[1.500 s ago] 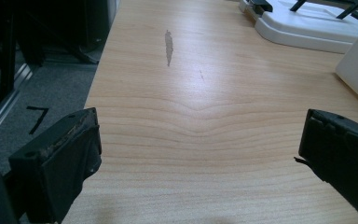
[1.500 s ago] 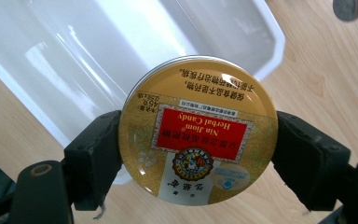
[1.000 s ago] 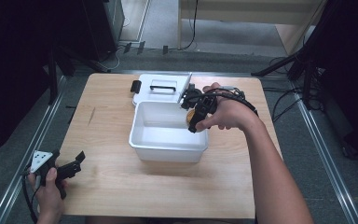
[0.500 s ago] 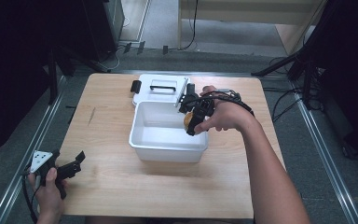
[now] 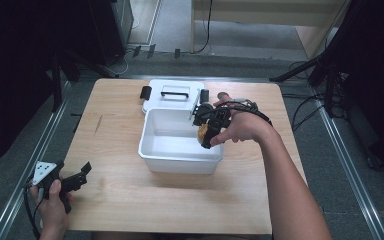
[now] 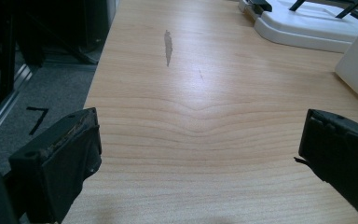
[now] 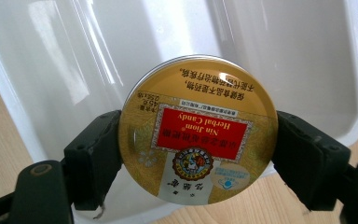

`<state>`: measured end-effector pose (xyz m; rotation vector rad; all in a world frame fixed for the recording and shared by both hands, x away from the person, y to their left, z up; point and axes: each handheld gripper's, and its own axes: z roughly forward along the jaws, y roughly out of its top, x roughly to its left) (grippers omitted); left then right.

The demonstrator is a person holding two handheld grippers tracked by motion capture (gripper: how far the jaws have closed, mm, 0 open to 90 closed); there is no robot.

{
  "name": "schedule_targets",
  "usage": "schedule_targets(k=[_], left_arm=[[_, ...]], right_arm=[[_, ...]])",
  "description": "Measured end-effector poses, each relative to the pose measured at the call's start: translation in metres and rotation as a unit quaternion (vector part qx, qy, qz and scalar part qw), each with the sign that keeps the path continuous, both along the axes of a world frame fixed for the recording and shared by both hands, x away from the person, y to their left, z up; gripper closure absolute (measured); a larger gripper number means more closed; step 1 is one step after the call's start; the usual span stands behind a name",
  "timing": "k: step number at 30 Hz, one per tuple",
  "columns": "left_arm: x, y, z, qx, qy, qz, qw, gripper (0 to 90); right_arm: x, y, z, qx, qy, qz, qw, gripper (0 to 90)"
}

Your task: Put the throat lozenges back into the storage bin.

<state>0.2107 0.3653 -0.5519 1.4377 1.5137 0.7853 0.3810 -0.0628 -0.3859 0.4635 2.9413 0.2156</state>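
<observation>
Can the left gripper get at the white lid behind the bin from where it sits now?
Probably yes. The left gripper rests open at the table's near left corner, with bare wood running up to the white lid. The bin stands to the right of that path, so it shouldn't block it.

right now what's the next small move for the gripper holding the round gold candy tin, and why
Probably lower it a little and open the jaws. The right gripper clamps the round gold candy tin by its edges, held over the white plastic bin, just inside its right wall and above the bare floor, so a short drop should land it inside.
</observation>
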Motion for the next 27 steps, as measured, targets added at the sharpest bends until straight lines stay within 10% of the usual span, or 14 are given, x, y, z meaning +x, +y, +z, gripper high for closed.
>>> schedule_targets(k=[27], left_arm=[[0.000,0.000,0.000,-0.001,0.001,0.000,1.0000,0.0]], right_arm=[[0.007,0.006,-0.040,-0.019,0.021,0.021,0.9994,20.9]])
